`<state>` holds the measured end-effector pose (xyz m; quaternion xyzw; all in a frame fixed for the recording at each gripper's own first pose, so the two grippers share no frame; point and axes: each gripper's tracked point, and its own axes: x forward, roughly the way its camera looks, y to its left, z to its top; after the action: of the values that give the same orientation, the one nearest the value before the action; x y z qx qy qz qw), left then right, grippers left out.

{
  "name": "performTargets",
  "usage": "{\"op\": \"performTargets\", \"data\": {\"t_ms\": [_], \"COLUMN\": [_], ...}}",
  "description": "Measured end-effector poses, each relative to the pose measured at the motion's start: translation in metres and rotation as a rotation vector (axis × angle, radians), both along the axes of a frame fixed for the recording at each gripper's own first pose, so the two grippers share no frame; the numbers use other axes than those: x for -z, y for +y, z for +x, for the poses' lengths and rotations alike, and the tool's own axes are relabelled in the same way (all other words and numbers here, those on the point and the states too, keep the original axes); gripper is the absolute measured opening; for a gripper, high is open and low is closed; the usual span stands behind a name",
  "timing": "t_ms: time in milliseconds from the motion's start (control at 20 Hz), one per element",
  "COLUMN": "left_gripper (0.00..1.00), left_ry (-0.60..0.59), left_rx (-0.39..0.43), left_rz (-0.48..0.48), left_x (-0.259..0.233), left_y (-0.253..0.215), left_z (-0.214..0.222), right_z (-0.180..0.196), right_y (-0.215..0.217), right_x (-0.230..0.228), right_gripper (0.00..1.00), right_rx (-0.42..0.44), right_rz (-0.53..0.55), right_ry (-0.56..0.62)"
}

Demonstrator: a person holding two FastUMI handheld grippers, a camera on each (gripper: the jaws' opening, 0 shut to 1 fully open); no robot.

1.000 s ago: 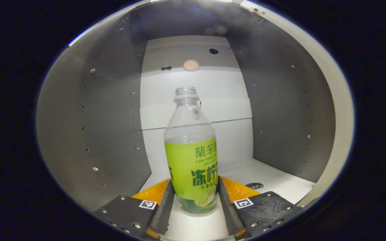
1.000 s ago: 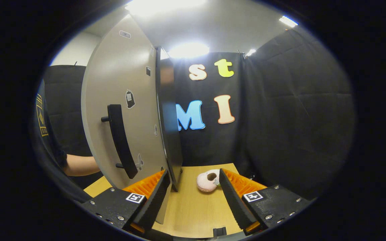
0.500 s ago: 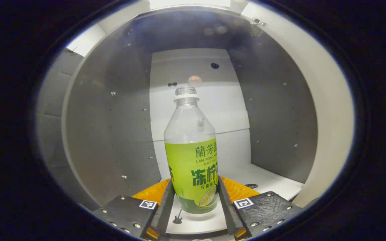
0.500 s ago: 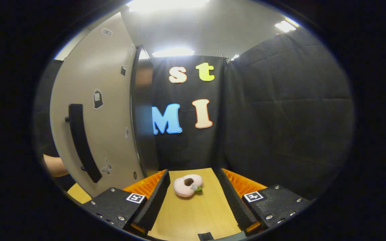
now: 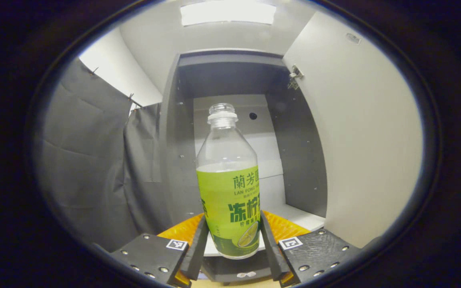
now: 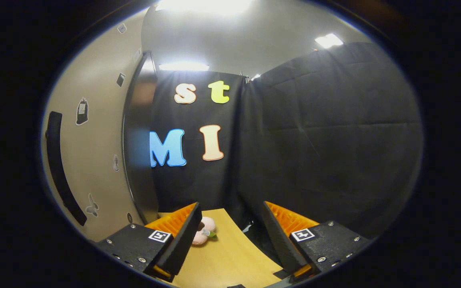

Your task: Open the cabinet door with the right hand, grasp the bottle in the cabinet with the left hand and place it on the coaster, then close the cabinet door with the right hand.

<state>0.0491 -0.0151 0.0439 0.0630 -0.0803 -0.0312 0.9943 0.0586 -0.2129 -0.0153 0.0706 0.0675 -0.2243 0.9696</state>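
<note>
A pink plush toy (image 6: 205,234) lies on the wooden table (image 6: 230,256), near black curtains (image 6: 326,152).

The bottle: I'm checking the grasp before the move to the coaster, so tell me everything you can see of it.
The bottle is clear plastic, uncapped, with a white neck ring and a green label round its lower half. It looks empty. It stands upright between the fingers of the left hand-held gripper, which press on both sides of its labelled base. Its base is off the cabinet shelf, in front of the opening.
</note>
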Motion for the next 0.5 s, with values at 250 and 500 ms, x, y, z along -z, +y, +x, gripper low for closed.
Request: {"op": "performTargets", "data": {"t_ms": [250,500], "left_gripper": [0.65,0.63], "left_ry": [0.001,0.073], "left_rx": [-0.005,-0.148], "left_rz": [-0.019,-0.078], "left_x": [0.025,0.072], "left_y": [0.020,0.038], "left_z": [-0.069,-0.141], "right_z": [0.003,0.040], "right_y": [0.006,0.035], "right_x": [0.016,0.026], "right_gripper": [0.94,0.95], "right_rx": [0.018,-0.155], "right_rz": [-0.101,-0.021], "right_ry": [0.096,0.094]}}
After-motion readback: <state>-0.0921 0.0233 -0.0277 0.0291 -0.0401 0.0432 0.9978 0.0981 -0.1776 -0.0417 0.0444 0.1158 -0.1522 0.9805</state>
